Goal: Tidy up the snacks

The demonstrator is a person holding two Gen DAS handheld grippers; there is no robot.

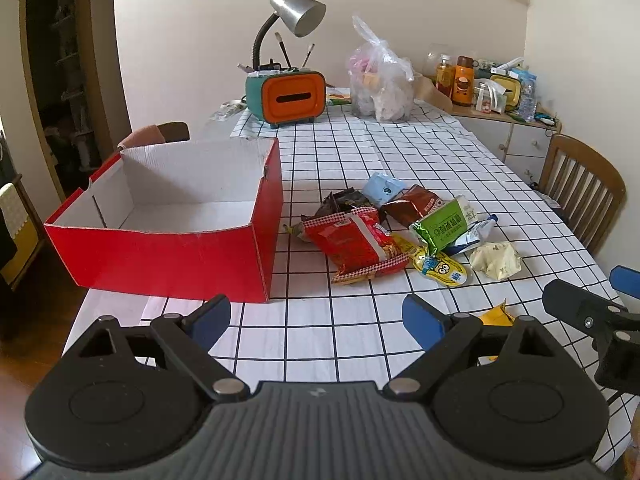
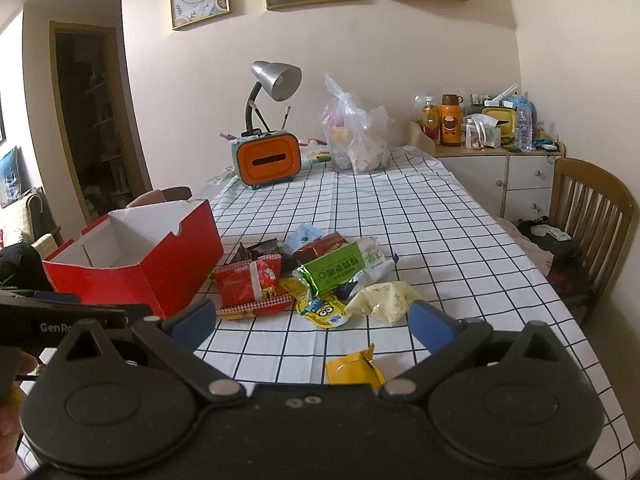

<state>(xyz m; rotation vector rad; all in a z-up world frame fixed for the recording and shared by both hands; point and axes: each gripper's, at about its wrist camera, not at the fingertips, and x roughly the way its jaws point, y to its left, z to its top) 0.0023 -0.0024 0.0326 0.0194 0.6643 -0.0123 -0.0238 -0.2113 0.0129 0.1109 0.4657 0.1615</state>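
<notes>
An open red box (image 1: 172, 256) with a white empty inside stands on the checked table, left; it also shows in the right wrist view (image 2: 160, 268). Beside it lies a pile of snack packets: a red one (image 1: 356, 242) (image 2: 250, 280), a green one (image 1: 444, 226) (image 2: 336, 272), a yellow minion pouch (image 1: 440, 268) (image 2: 326, 312), a pale crumpled one (image 1: 496, 260) (image 2: 384, 300). A small yellow packet (image 2: 354, 368) (image 1: 496, 316) lies nearest. My left gripper (image 1: 316, 322) is open and empty, short of the pile. My right gripper (image 2: 312, 320) is open and empty above the yellow packet.
An orange tissue holder (image 1: 292, 96) with a desk lamp (image 1: 298, 14) and a clear plastic bag (image 1: 380, 84) stand at the table's far end. A wooden chair (image 1: 580, 188) is at the right. A cabinet (image 2: 500, 176) with bottles stands behind.
</notes>
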